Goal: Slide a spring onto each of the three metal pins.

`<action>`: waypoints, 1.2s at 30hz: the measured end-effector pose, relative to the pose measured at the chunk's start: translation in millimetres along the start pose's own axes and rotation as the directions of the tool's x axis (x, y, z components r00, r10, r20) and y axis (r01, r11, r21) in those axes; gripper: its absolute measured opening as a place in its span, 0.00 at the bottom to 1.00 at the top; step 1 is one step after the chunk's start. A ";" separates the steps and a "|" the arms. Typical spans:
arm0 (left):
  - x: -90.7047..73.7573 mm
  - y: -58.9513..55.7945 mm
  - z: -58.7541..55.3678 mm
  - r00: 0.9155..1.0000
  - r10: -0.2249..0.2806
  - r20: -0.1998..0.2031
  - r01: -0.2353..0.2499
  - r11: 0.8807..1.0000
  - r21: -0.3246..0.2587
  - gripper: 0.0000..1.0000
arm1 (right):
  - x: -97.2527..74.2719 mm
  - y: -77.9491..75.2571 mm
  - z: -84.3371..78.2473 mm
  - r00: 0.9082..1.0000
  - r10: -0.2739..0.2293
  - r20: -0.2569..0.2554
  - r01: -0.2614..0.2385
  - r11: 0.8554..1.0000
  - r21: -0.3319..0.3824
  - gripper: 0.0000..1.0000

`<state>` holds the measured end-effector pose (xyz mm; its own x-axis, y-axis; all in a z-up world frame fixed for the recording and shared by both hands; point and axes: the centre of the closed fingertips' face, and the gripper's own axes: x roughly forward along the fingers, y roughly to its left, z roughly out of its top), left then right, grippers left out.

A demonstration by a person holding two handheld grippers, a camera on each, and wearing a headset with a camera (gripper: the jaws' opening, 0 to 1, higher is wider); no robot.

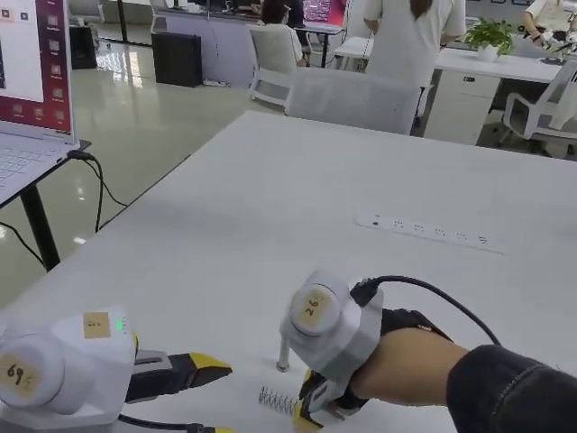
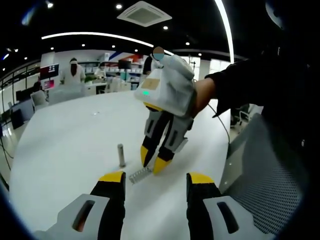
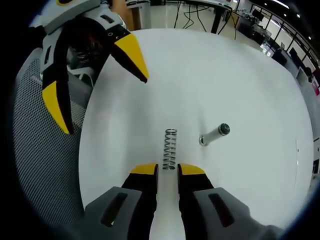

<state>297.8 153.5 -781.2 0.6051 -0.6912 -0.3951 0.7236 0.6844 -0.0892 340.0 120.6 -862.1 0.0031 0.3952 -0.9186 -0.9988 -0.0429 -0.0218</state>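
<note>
One short metal pin (image 1: 283,352) stands upright on the white table (image 1: 270,207); it is also the pin (image 2: 121,155) and pin (image 3: 215,135) in the gripper views. A small steel spring (image 1: 275,400) lies flat just in front of the pin. My right gripper (image 3: 169,171) points down at the table, its jaws nearly together around the near end of the spring (image 3: 170,147). In the left gripper view the right gripper (image 2: 152,161) touches the spring (image 2: 140,175). My left gripper (image 2: 156,181) hovers open and holds nothing, a little left of the spring.
A white power strip (image 1: 424,233) lies flat farther back on the table. An open laptop (image 1: 27,81) stands on a side stand at the left. A grey chair (image 1: 356,97) sits at the table's far edge, with a person behind it.
</note>
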 end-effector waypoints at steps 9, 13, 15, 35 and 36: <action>-0.5 1.0 -0.1 1.000 0.002 0.000 -0.002 1.000 -0.001 0.43 | 5.1 0.7 2.5 1.000 -0.003 -0.006 0.003 1.000 -0.007 0.12; -0.9 1.4 0.6 1.000 0.004 0.004 -0.004 1.000 -0.003 0.42 | 5.3 0.4 2.1 1.000 -0.003 -0.009 0.003 1.000 0.011 0.08; -0.6 1.3 0.4 1.000 0.004 0.004 -0.004 1.000 -0.004 0.42 | 5.4 0.4 1.5 1.000 -0.005 -0.010 0.005 1.000 0.018 0.08; 16.9 -11.2 5.7 0.997 -0.069 -0.032 0.071 0.996 0.051 0.39 | -41.3 16.2 -5.6 0.999 0.014 -0.029 -0.016 0.997 -0.075 0.07; 18.9 -12.7 7.4 0.996 -0.077 -0.033 0.079 0.995 0.059 0.39 | -45.6 16.6 -6.4 1.000 0.010 -0.030 -0.012 0.997 -0.081 0.07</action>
<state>302.6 130.1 -780.8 0.5361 -0.7341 -0.4167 0.7876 0.6126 -0.0660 323.6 96.0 -823.1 -0.0057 0.3675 -0.9300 -0.9917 -0.1217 -0.0420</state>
